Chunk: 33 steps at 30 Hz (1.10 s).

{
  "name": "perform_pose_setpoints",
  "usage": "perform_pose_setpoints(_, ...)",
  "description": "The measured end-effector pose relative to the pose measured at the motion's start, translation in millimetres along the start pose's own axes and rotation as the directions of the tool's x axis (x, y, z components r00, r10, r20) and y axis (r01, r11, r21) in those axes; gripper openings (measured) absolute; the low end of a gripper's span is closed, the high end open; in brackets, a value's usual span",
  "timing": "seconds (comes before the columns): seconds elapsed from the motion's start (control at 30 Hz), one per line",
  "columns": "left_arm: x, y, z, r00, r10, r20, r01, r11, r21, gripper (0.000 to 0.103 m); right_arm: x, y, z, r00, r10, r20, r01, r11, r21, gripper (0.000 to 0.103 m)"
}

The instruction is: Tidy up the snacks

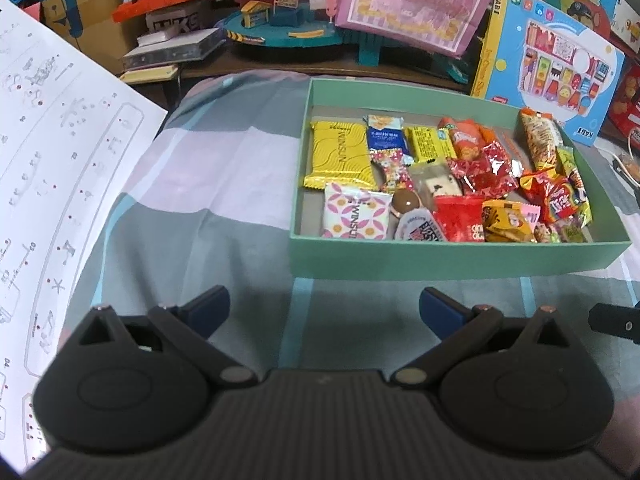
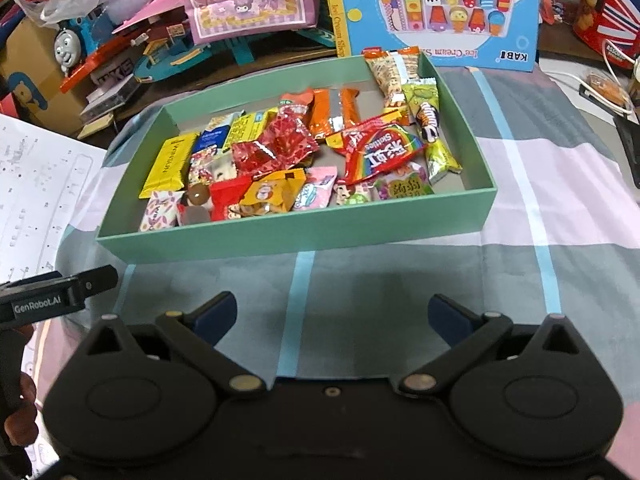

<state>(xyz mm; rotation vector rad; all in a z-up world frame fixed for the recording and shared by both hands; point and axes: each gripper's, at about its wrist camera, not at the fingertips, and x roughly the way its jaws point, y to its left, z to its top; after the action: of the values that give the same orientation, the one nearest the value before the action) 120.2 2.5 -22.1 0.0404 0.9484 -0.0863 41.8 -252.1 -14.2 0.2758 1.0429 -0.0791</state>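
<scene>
- Checked cloth [image 2: 400, 280] fills the middle of both frames.
- Green box [image 2: 296, 236] sits on it, centre frame in the right view, right of centre in the left view.
- Snacks [image 2: 288, 152] fill the box in a loose heap, yellow Winsun packet [image 1: 340, 154] at its left.
- Left gripper [image 1: 324, 306], bottom centre: fingers spread, empty.
- Right gripper [image 2: 332, 312], bottom centre: likewise released.

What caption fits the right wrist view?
Open right tongs hover over checked cloth before a green box of snacks.

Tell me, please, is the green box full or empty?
Fairly full: the green box holds many snack packets covering most of its floor; bare floor shows only near its edges.
</scene>
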Motion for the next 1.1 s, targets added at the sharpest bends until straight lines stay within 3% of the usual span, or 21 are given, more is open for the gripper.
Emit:
perform_pose_setpoints(0.57,17,3,-2,0.999,0.016,-0.047,-0.016,1.0,-0.012,0.103,13,-3,3,0.999,-0.042,-0.022,0.042,0.999,-0.007,0.103)
perform_pose_setpoints(1.1,14,3,0,0.999,0.023,-0.042,-0.024,1.0,-0.012,0.103,10,-4,9,0.999,-0.051,-0.005,0.051,0.998,-0.03,0.103)
